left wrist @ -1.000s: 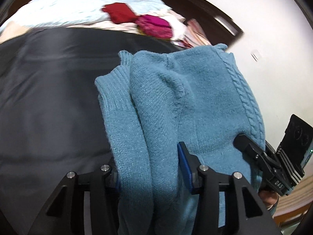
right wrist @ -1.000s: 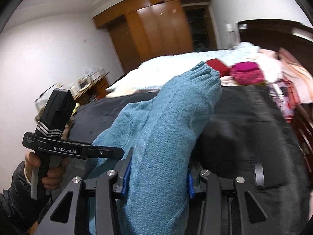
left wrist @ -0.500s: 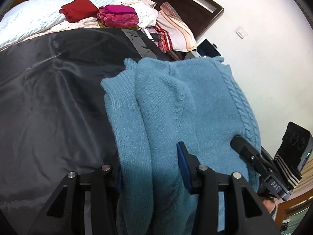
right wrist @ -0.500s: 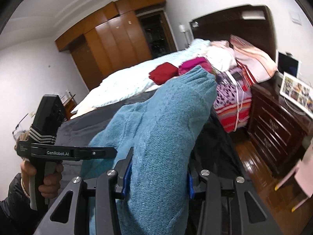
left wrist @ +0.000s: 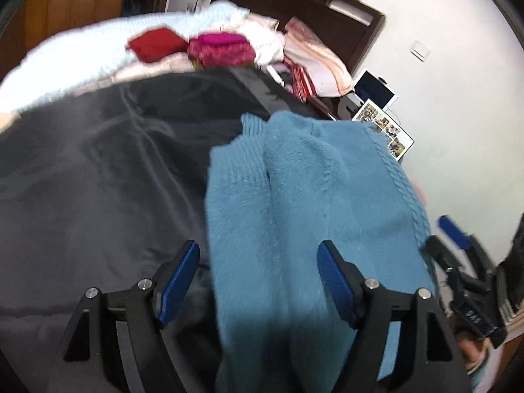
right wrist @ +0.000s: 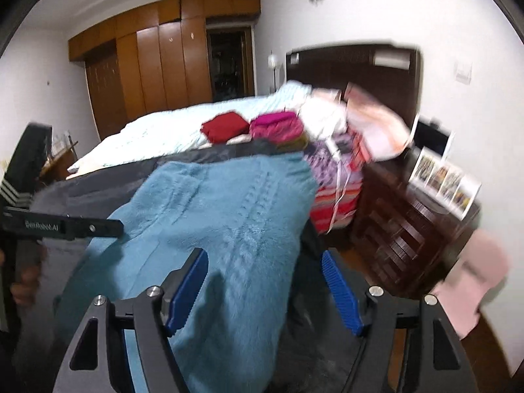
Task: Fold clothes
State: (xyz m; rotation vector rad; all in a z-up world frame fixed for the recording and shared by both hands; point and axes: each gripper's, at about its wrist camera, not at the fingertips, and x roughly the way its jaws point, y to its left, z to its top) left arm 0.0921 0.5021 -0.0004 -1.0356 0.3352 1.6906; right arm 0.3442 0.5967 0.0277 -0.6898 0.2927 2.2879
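A folded teal knit sweater (left wrist: 311, 196) (right wrist: 229, 203) lies on the dark grey blanket (left wrist: 98, 180) near the bed's right edge. My left gripper (left wrist: 258, 278) is open, its blue pads (left wrist: 178, 281) spread on either side of the sweater's near end without pinching it. My right gripper (right wrist: 263, 291) is open too, with the sweater's other near corner between its pads (right wrist: 340, 291). The right gripper (left wrist: 458, 262) shows at the right edge of the left wrist view. At the left edge of the right wrist view is the left gripper (right wrist: 65, 226), with a hand on it.
A folded red garment (right wrist: 224, 126) and a folded magenta one (right wrist: 275, 124) sit further up the bed by the pillows (right wrist: 370, 121). A dark wooden nightstand (right wrist: 409, 229) with photo frames (right wrist: 442, 180) stands right of the bed. A wardrobe (right wrist: 147, 65) lines the far wall.
Both grippers were shut on the sweater and holding it up; now both have opened and let it go, and it rests on the blanket. The views swung toward the headboard.
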